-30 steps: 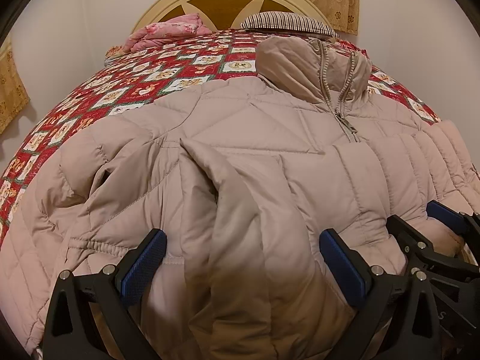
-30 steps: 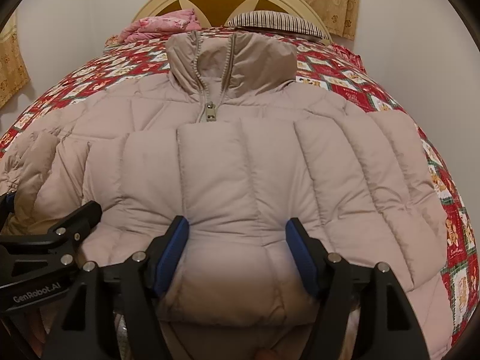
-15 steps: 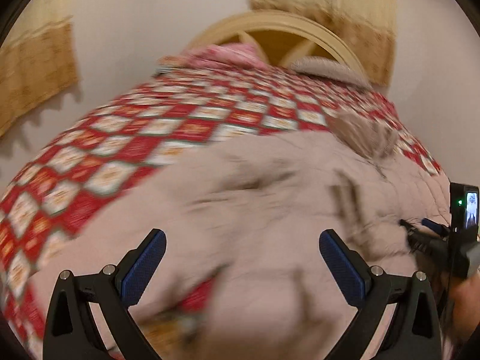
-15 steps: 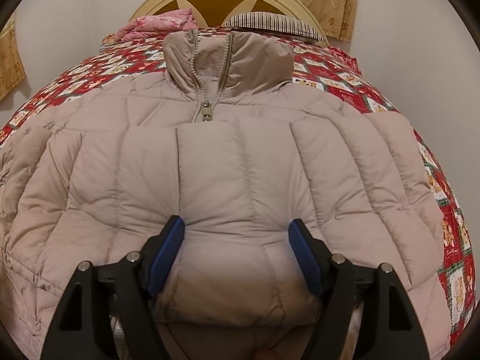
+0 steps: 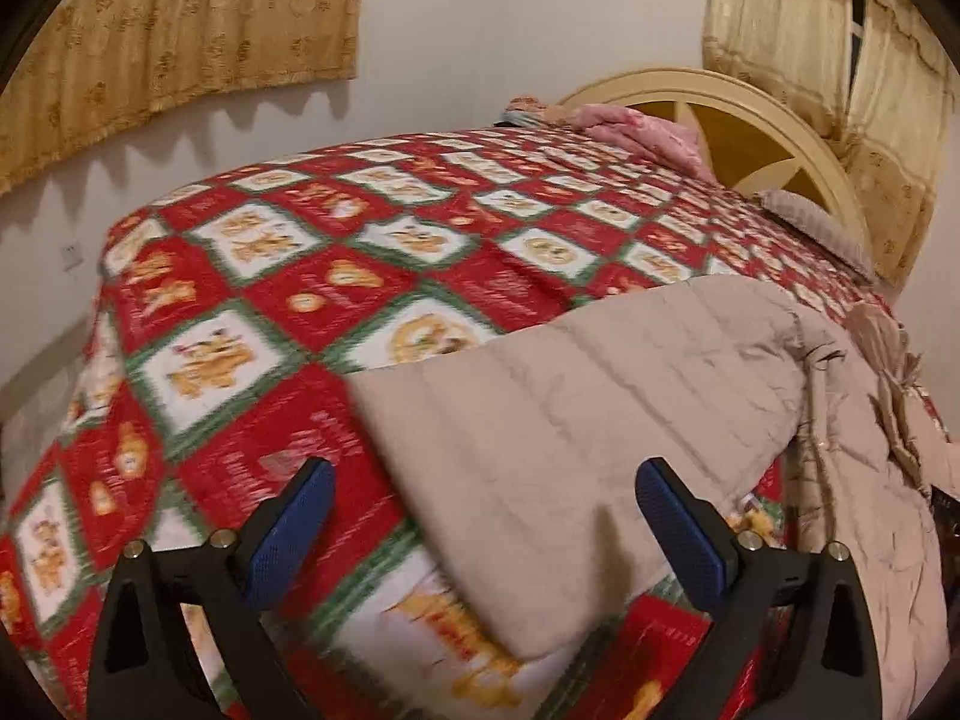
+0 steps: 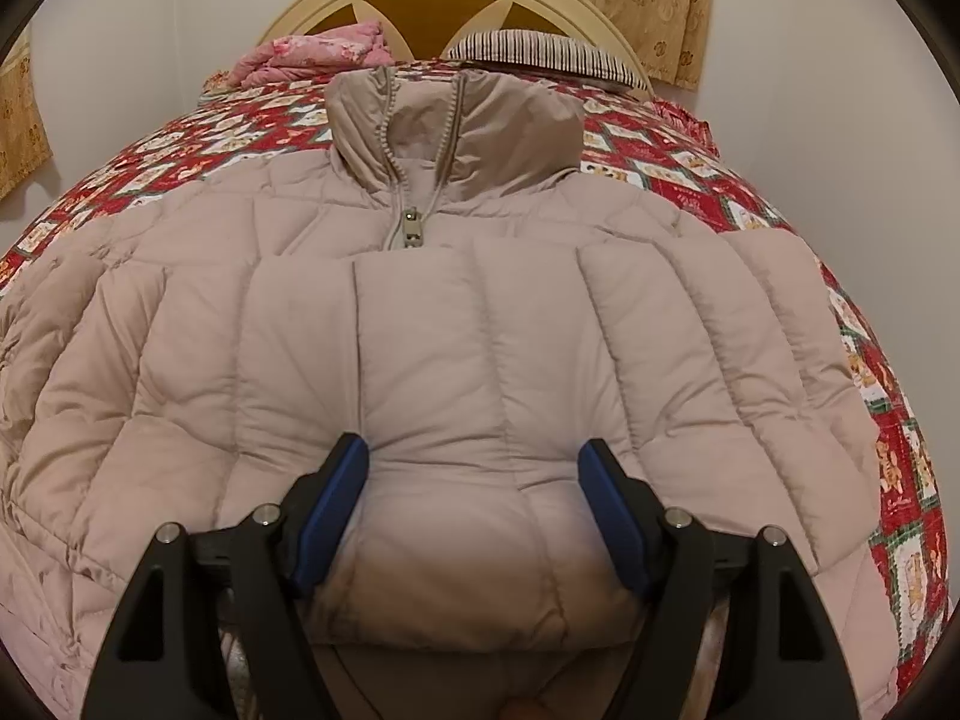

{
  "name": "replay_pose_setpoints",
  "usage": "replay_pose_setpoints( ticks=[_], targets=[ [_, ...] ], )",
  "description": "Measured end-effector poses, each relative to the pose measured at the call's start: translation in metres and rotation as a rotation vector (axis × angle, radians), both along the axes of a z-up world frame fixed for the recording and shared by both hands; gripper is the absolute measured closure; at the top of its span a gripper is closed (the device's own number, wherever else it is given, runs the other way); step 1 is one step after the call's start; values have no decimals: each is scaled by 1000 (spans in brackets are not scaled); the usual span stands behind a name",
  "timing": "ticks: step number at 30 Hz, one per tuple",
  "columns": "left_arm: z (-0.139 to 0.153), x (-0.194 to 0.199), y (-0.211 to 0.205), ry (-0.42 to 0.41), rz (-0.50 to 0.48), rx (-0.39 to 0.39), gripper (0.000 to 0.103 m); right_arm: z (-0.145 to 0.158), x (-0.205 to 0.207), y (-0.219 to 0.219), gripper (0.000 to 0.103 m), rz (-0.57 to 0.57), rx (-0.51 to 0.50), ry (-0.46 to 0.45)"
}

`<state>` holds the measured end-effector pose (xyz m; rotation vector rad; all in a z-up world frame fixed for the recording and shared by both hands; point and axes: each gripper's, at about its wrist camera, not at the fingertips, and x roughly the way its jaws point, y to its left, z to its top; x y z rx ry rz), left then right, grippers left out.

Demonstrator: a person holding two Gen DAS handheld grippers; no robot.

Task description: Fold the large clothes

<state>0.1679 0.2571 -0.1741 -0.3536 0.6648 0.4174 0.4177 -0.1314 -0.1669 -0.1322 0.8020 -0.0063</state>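
Broadly, my beige quilted puffer jacket sprawls across the red patchwork bedspread, reaching its near edge: bulky, light, slippery, best pinched at seams. Right gripper clasps its puffy hem; left gripper gapes empty.

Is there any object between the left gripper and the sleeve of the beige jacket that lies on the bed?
Nothing visible does. The left gripper stands open just before the sleeve of the jacket; only the red quilt lies under them.
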Motion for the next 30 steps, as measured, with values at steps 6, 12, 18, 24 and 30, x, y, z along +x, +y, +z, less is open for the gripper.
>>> replay_pose_setpoints(
  ticks=[6,12,18,24,30],
  targets=[
    [-13,18,8,23,30,-6,50,0,0,-1,26,-3,2,-1],
    [6,11,18,-57,-15,2,98,0,0,-2,25,-3,7,0],
    [61,19,24,-163,-50,80,98,0,0,-3,24,-4,8,-2],
    [125,38,18,-264,-110,141,99,1,0,-3,24,-3,9,-1],
    [205,56,-41,-406,-273,211,99,0,0,-3,24,-3,7,-2]
  ],
)
